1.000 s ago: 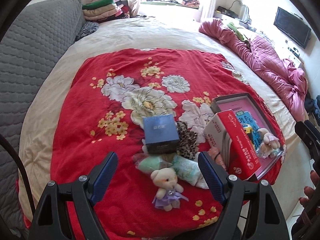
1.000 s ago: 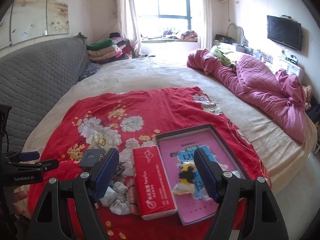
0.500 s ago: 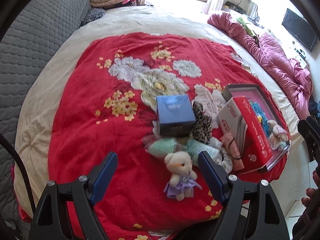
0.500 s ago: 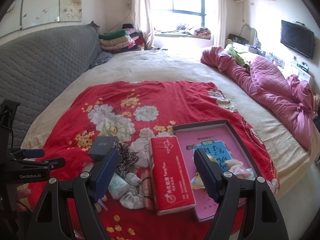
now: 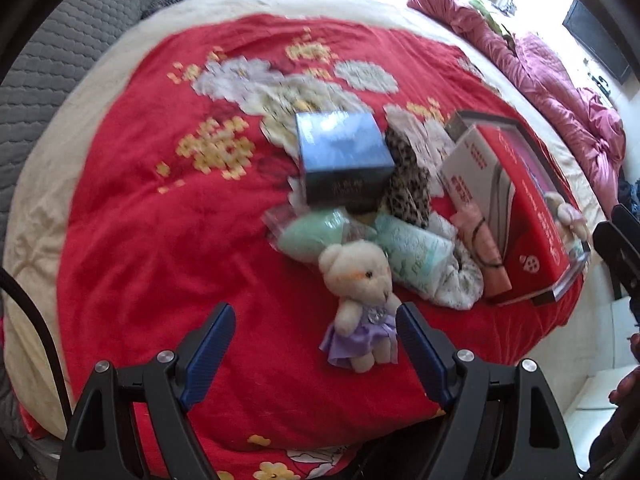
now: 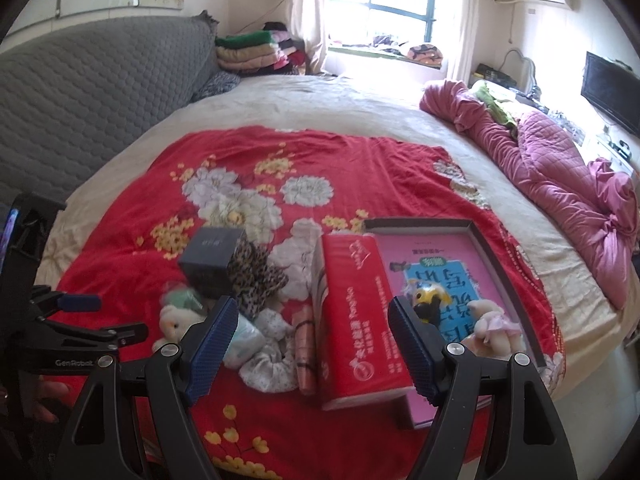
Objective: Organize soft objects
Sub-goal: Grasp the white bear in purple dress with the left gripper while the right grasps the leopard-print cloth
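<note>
Two sets of tongs hang over a bed covered by a red floral blanket (image 5: 132, 208), both spread wide with nothing pinched. The left tongs (image 5: 314, 344) point steeply down at a white teddy (image 5: 360, 296) in a purple dress; the toy lies on the blanket between the blue pads, closest to the right pad, and whether it touches that pad cannot be told. Just behind the teddy sit a mint pouch (image 5: 312, 234), a pale tissue pack (image 5: 416, 258) and a floral scrunchie (image 5: 460, 284), bunched together and touching. A blue box (image 5: 344, 160) stands behind them, with a leopard-print cloth (image 5: 408, 184) against its right side. A pink roll (image 5: 484, 252) lies between the scrunchie and a red tissue pack (image 5: 532, 216). The right tongs (image 6: 314, 338) hover above that red pack, which leans on the left rim of a grey tray (image 6: 484, 236). Inside the tray are a pink book, a yellow-and-black toy (image 6: 430, 300) and a small plush (image 6: 494, 328) in pink. A crumpled pink quilt (image 6: 560, 172) lies well apart at the bed's far right.
</note>
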A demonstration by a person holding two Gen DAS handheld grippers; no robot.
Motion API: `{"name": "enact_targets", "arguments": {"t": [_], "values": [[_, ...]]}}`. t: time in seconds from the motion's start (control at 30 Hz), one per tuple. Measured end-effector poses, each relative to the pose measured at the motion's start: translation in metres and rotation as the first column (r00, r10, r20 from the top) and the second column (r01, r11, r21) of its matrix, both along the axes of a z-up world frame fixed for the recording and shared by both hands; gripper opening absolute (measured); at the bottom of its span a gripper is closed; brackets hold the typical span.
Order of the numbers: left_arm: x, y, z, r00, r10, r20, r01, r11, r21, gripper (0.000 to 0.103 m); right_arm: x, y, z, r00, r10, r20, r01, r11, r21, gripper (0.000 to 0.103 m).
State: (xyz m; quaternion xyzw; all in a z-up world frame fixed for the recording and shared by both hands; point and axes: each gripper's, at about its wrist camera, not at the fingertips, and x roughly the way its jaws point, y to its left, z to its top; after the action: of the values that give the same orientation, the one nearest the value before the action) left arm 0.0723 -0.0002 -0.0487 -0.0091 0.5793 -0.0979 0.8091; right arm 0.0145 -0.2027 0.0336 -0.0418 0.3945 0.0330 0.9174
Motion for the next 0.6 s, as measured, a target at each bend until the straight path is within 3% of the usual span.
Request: {"name": "enact_targets", "arguments": {"t": [0.43, 0.6], "values": [[0.009, -0.008, -0.043, 0.995, -0.011, -0.095, 0.007, 0.999, -0.040, 0.082, -0.010, 0.022, -0.045, 0.992, 0.087, -0.086, -0.093, 0.993, -0.074, 0.078], [0.013, -0.010, -0.054, 0.993, -0.012, -0.114, 0.005, 0.998, -0.061, 0.082, -0.004, 0.027, -0.048, 0.989, 0.122, -0.089, -0.129, 0.989, -0.074, 0.078]]}}
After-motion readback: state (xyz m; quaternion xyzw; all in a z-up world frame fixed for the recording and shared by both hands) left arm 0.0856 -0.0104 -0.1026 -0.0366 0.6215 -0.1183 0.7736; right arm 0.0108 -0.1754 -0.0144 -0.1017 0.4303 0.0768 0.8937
